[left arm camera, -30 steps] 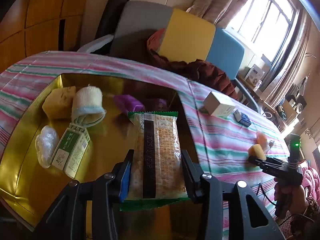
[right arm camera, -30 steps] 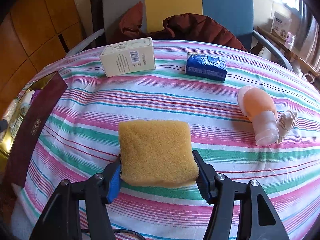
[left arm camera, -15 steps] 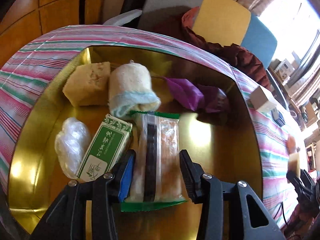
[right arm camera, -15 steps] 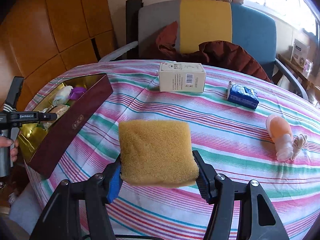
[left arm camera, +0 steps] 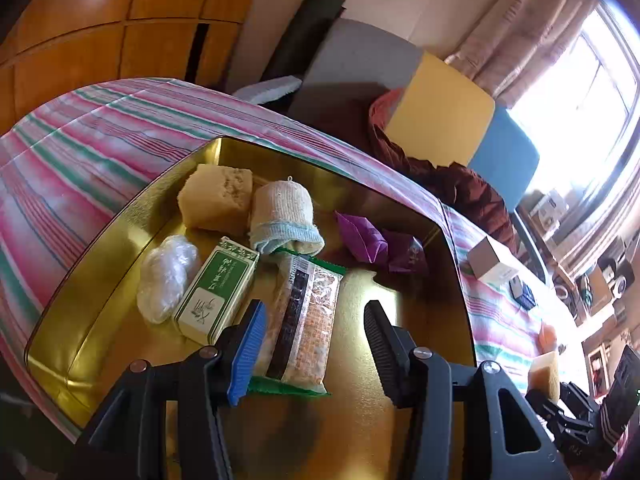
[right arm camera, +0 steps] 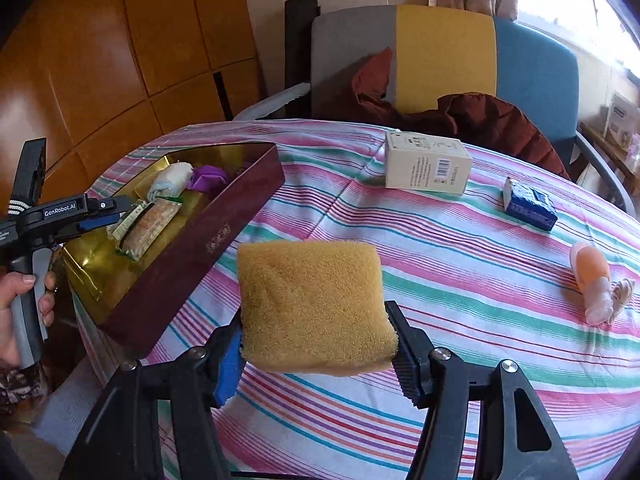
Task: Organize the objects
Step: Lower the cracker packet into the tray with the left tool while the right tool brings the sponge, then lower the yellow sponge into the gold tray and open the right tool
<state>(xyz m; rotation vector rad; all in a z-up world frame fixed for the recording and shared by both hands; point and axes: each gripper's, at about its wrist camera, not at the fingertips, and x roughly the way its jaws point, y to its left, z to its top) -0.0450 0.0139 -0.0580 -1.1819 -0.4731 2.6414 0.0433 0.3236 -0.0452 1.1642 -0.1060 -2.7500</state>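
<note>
The jaws of the left gripper [left arm camera: 312, 344] stand apart over the gold-lined box [left arm camera: 100, 280], the snack packet [left arm camera: 306, 320] lying flat on the box floor between them, its left side close against the blue pad and clear of the right one. It lies just beside the green carton [left arm camera: 218, 292], with a rolled cloth [left arm camera: 284, 216], a sponge block [left arm camera: 216, 200] and purple paper [left arm camera: 368, 240] toward the far wall. The right gripper [right arm camera: 316, 354] is clamped on a yellow sponge [right arm camera: 312, 304] above the striped tabletop [right arm camera: 460, 280] — near the box's maroon side — while a white carton [right arm camera: 426, 168], blue pack [right arm camera: 528, 204] and orange bottle [right arm camera: 594, 280] lie toward the far and right edges.
</note>
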